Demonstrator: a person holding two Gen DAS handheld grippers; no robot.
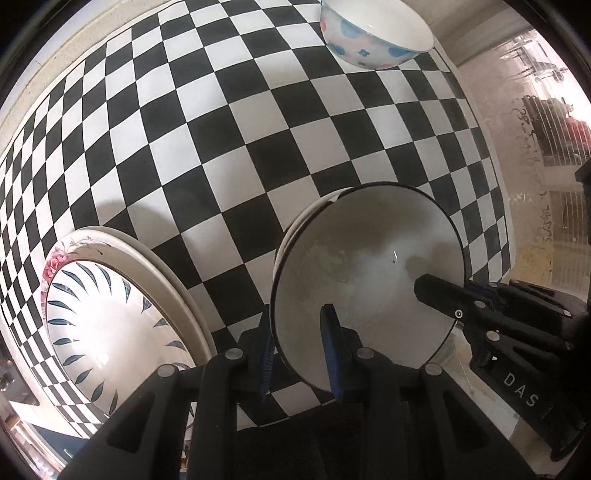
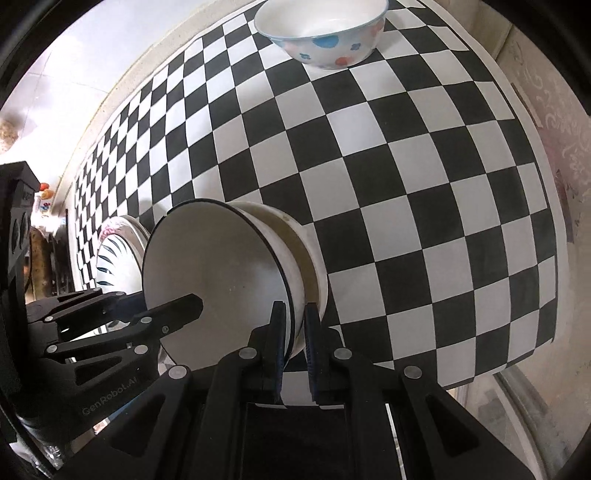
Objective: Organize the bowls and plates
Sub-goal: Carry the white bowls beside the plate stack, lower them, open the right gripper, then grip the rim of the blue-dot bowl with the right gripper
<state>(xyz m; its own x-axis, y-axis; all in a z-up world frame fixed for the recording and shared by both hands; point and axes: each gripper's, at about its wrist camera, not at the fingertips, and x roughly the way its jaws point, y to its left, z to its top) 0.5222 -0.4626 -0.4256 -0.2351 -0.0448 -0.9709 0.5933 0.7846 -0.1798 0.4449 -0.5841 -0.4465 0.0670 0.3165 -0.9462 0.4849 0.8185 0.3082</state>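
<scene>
A white bowl with a black rim (image 1: pixel 365 273) is held tilted above the checkered table, its opening toward the cameras. My left gripper (image 1: pixel 299 354) is shut on its rim from one side; the bowl shows in the right wrist view (image 2: pixel 221 273) too. My right gripper (image 2: pixel 295 339) is shut on the opposite rim, and its finger (image 1: pixel 443 295) reaches inside the bowl. A stack of plates (image 1: pixel 110 314), the top one with blue leaf strokes over a floral one, lies at the left. A white bowl with blue and pink dots (image 1: pixel 373 33) stands at the far side, also in the right wrist view (image 2: pixel 325 33).
The black-and-white checkered cloth (image 1: pixel 229 147) covers the table; its right edge (image 2: pixel 535 258) drops off beside a patterned curtain. The stack of plates also shows in the right wrist view (image 2: pixel 118 251).
</scene>
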